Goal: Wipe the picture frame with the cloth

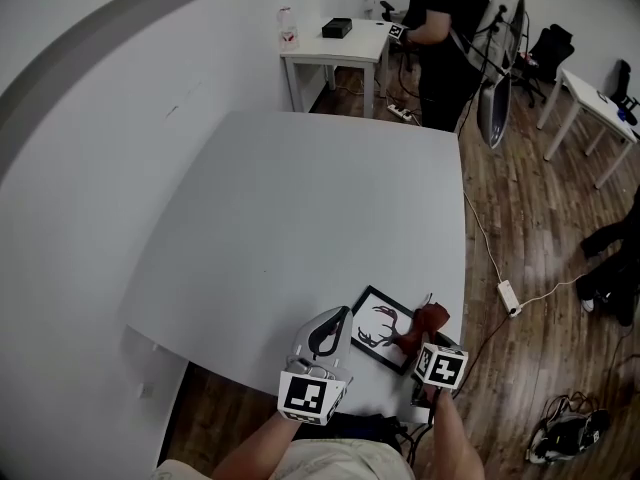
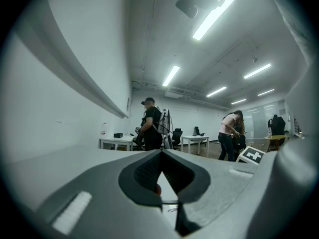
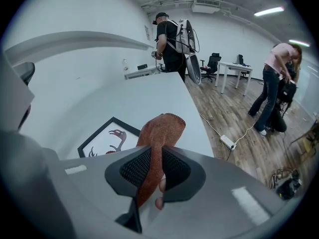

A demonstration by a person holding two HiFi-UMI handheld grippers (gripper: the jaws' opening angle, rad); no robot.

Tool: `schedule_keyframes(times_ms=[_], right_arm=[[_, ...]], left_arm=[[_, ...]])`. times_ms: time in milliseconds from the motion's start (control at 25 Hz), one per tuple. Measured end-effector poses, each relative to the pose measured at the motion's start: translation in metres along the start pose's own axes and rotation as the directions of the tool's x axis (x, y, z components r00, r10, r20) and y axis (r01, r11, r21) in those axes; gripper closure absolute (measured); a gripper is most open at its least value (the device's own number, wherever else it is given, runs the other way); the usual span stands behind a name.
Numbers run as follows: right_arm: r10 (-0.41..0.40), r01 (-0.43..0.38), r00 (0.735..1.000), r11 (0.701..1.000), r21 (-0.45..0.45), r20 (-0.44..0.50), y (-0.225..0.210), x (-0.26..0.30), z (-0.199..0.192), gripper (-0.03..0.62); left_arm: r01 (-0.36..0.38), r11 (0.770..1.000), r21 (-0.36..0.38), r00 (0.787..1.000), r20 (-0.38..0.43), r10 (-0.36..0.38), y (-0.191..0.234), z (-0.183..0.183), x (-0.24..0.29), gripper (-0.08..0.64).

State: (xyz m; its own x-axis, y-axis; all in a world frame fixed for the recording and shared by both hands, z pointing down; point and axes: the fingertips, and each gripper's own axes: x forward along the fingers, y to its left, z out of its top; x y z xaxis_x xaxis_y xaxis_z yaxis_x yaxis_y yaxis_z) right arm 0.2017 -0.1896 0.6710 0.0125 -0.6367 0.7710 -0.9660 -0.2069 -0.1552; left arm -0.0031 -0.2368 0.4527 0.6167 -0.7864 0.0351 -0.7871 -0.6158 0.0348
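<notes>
A black picture frame (image 1: 383,331) with a deer print lies flat near the front right corner of the pale grey table (image 1: 300,208). My right gripper (image 1: 428,340) is shut on a reddish-brown cloth (image 1: 429,320), which hangs over the frame's right end. In the right gripper view the cloth (image 3: 162,131) sticks up from between the jaws of the right gripper (image 3: 155,156), and the frame (image 3: 107,138) lies just left of it. My left gripper (image 1: 334,334) hovers at the frame's left side. Its jaws are shut in the left gripper view (image 2: 161,156), with nothing seen between them.
The table's right edge (image 1: 463,268) is close to the frame, with wood floor, a power strip (image 1: 509,298) and a cable beyond. A small white table (image 1: 335,48) and a person with a backpack (image 1: 450,28) are at the back. More desks (image 1: 590,98) stand right.
</notes>
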Motion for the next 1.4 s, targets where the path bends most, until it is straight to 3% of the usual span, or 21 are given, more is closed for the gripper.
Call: schedule_keyframes(times_ms=[400, 640, 960, 1160, 1400], right_arm=[[0.027, -0.028, 0.999, 1.000, 0.009, 0.031, 0.016, -0.011, 0.009, 0.500], [0.142, -0.140, 0.989, 0.989, -0.051, 0.045, 0.077, -0.008, 0.019, 0.501], [0.295, -0.289, 0.955, 0.945, -0.153, 0.017, 0.174, 0.004, 0.014, 0.500], [0.310, -0.309, 0.950, 0.939, -0.152, -0.016, 0.197, 0.016, 0.008, 0.500], [0.284, -0.288, 0.958, 0.947, -0.142, -0.045, 0.186, 0.022, 0.000, 0.500]], left_arm=[[-0.027, 1.000, 0.006, 1.000, 0.013, 0.027, 0.010, 0.004, -0.003, 0.559], [-0.051, 0.999, -0.006, 0.999, 0.003, 0.051, 0.018, 0.003, -0.007, 0.559], [-0.085, 0.996, 0.002, 0.996, 0.001, 0.085, 0.036, 0.001, -0.014, 0.559], [-0.098, 0.995, 0.013, 0.995, -0.003, 0.098, 0.042, 0.001, -0.017, 0.559], [-0.093, 0.996, 0.007, 0.996, -0.016, 0.093, 0.042, 0.001, -0.017, 0.559]])
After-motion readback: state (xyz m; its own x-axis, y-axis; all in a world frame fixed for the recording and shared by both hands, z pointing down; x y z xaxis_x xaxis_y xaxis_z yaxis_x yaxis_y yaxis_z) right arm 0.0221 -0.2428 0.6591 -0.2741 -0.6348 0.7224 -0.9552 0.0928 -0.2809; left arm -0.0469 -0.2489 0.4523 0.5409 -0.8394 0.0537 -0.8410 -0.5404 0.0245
